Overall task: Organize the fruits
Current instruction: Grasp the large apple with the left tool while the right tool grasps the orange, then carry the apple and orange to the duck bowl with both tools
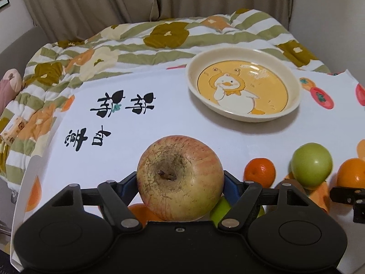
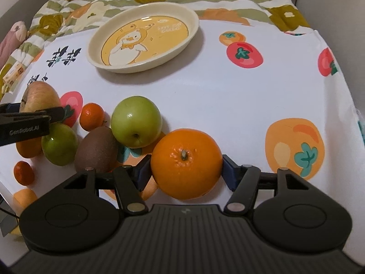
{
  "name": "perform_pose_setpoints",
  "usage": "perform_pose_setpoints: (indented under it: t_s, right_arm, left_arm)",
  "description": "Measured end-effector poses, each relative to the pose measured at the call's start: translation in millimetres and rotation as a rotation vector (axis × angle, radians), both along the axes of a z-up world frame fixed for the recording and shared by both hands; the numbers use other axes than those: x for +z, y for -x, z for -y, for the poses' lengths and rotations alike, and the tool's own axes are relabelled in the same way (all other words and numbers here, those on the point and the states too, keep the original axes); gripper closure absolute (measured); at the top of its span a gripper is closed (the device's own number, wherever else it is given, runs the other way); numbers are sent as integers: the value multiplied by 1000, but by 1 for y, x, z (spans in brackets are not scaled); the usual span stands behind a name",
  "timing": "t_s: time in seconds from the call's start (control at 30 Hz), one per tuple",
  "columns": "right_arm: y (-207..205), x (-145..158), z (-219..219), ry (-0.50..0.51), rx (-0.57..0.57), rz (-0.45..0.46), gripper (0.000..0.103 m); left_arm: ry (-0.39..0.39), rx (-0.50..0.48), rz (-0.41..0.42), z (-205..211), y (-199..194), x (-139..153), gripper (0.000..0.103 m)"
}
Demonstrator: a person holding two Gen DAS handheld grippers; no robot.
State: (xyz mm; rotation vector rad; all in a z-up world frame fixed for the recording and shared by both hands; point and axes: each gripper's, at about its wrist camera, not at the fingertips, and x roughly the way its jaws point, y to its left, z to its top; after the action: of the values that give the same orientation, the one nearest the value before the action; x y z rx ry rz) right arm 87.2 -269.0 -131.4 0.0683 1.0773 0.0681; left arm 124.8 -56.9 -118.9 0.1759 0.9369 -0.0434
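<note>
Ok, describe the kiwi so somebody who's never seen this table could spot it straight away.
Start at the duck plate on the white fruit-print cloth, then come forward to the fruit cluster. The kiwi lies just left of the big green apple. It's the only brown, fuzzy, egg-shaped fruit there.

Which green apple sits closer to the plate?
The larger green apple, touching the kiwi and big orange; the smaller green apple lies nearer, under the left gripper.
</note>
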Motion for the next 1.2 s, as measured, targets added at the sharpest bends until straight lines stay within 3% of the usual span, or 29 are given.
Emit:
perform_pose_setpoints:
  t_s: [0.43, 0.7, 0.93, 1.2]
  right_arm:
    - [25, 65, -24, 6, -99, 99, 25]
    - [21, 107, -38, 0, -151, 183, 25]
    - [-24, 131, -34, 10, -132, 250, 25]
    - [-106, 124, -17, 0, -30, 257, 25]
  left_arm:
    - [30, -94, 120, -32, 22, 67, 24]
    - [47, -189, 204, -47, 12, 106, 24]
    - [64, -240, 239, -36, -23, 121, 24]
    - [43, -249, 203, 0, -89, 109, 24]
